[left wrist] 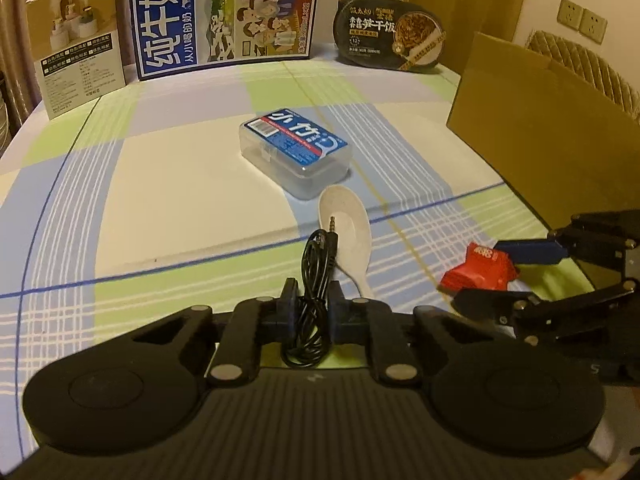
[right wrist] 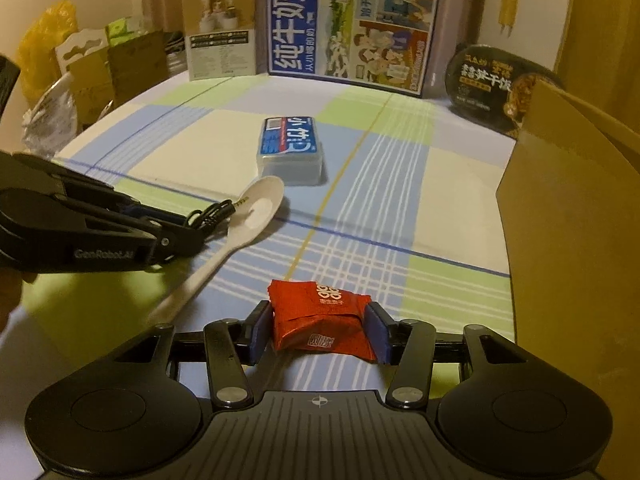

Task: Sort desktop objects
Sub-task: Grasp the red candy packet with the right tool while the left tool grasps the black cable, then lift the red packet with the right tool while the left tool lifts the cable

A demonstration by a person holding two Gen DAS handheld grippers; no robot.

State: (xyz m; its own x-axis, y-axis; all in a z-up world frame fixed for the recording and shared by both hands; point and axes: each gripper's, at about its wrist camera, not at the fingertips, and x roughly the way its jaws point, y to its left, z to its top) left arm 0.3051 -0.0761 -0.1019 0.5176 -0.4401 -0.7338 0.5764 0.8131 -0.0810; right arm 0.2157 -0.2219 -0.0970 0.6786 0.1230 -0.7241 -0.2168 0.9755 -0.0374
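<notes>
Clamped between the left gripper [left wrist: 313, 306] fingers, a coiled black audio cable [left wrist: 316, 280] points its plug forward over the white spoon [left wrist: 348, 228]. Beside it, the right gripper [right wrist: 320, 330] pinches a red packet [right wrist: 322, 314] just above the tablecloth [right wrist: 440, 184]. An open cardboard box [right wrist: 576, 200] stands to the right of both, nearer the right gripper, so the packet likely goes in first.

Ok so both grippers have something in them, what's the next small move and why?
Probably carry the right gripper, shut on the red packet, toward the cardboard box at its right. The box stands close by, and the packet already sits gripped between the blue pads. The left gripper holds the black cable over the spoon and can wait.
</notes>
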